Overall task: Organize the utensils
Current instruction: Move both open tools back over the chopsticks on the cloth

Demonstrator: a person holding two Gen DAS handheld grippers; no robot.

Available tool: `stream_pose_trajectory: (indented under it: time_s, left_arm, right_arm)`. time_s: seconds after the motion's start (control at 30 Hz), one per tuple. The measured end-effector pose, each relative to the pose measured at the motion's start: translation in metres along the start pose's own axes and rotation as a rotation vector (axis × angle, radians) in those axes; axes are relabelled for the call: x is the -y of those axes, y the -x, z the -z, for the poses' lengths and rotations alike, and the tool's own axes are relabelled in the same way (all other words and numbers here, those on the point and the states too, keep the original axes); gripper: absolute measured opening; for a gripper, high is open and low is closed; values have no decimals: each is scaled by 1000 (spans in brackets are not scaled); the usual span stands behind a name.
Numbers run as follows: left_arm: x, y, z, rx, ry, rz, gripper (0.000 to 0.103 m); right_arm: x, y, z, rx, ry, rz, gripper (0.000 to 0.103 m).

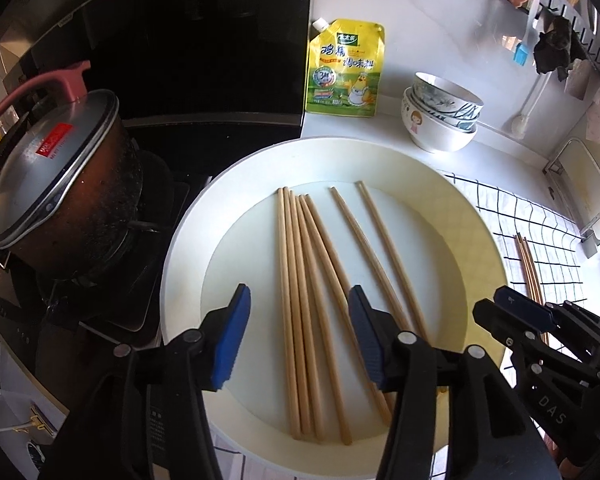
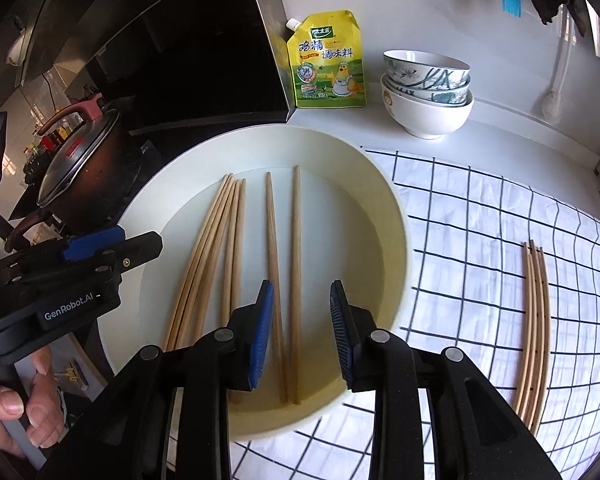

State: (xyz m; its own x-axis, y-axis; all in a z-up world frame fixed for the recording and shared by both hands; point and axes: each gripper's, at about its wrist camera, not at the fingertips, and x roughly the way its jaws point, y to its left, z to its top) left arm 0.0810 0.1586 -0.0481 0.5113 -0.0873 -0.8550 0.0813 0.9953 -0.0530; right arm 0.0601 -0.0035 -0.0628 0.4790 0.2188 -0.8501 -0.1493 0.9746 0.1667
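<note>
The left tool (image 1: 296, 332) hangs with its blue pads spread wide over a round cream tray (image 1: 472, 216), gripping nothing. Directly beneath and ahead of it lies a bundle of wooden chopsticks (image 1: 300, 312), fanned out slightly toward their far tips. Just to its right, two more chopsticks (image 1: 380, 256) lie apart from the bundle, and these sit below the right tool (image 2: 302, 334), whose pads are also parted, moderately wide, with nothing held (one of the pair runs straight down the gap between them). Further right of the right tool, off the tray, a second small set of chopsticks (image 2: 536, 328) rests on a white cloth with a dark grid (image 2: 480, 216). Beyond both tools, at the back of the tabletop (image 2: 340, 118), stand a yellow seasoning pouch (image 2: 328, 60) and a stack of bowls (image 2: 428, 92). Left of the left tool sits a lidded pot (image 1: 60, 172).
</note>
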Motion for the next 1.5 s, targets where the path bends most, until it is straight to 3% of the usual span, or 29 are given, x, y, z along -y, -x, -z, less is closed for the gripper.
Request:
stream_pose_trajectory:
  time_s: [0.37,0.6,0.9,1.2,1.5]
  left_arm:
    - [56,15,3,14,-30,58,61]
    - [118,27,5,44,-99,128,65]
    - [195,25,17,17,-189,195,66]
    - [243,8,37,-32,-245,189,70]
    - [259,-22,54,-80,-229,143,70]
  right_arm:
    - [56,50,31,48,-46,61,32]
    - [116,79,53,66,-140,140,35]
    - [188,102,83,69,-236,223,37]
    - [230,101,108,53,-272,240,39]
    - [248,77,113,33,-255,205,41]
